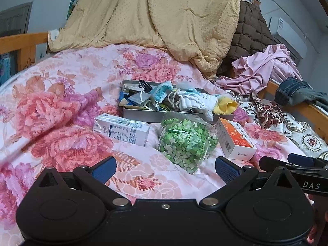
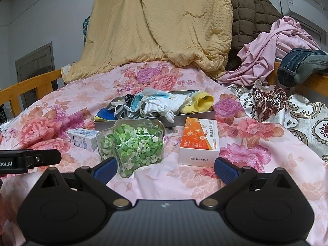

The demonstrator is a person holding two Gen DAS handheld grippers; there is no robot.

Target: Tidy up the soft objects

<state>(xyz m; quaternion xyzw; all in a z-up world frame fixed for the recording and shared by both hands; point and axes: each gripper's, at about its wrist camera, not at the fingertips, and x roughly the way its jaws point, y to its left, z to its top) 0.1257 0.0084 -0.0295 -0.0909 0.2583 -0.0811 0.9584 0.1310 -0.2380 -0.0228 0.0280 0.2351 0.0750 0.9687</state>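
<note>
A grey metal tray [image 1: 143, 113] [image 2: 194, 116] lies on the floral bed, piled with soft things: a white glove [image 1: 194, 101] [image 2: 157, 104], a yellow sock [image 1: 225, 105] [image 2: 202, 100], blue face masks [image 1: 164, 91] [image 2: 135, 103] and a striped cloth [image 1: 144, 85]. My left gripper [image 1: 165, 169] is open and empty, held low in front of the tray. My right gripper [image 2: 164, 169] is open and empty, also short of the tray. The right gripper shows at the right edge of the left wrist view [image 1: 293, 164].
In front of the tray lie a clear jar of green paper stars [image 1: 187, 141] [image 2: 133, 145], a white box [image 1: 123, 128] [image 2: 83, 138] and an orange-white box [image 1: 235, 141] [image 2: 199, 141]. A yellow quilt [image 1: 153, 16], brown jacket [image 1: 250, 30], pink clothes [image 1: 266, 65] and jeans [image 1: 295, 91] lie behind.
</note>
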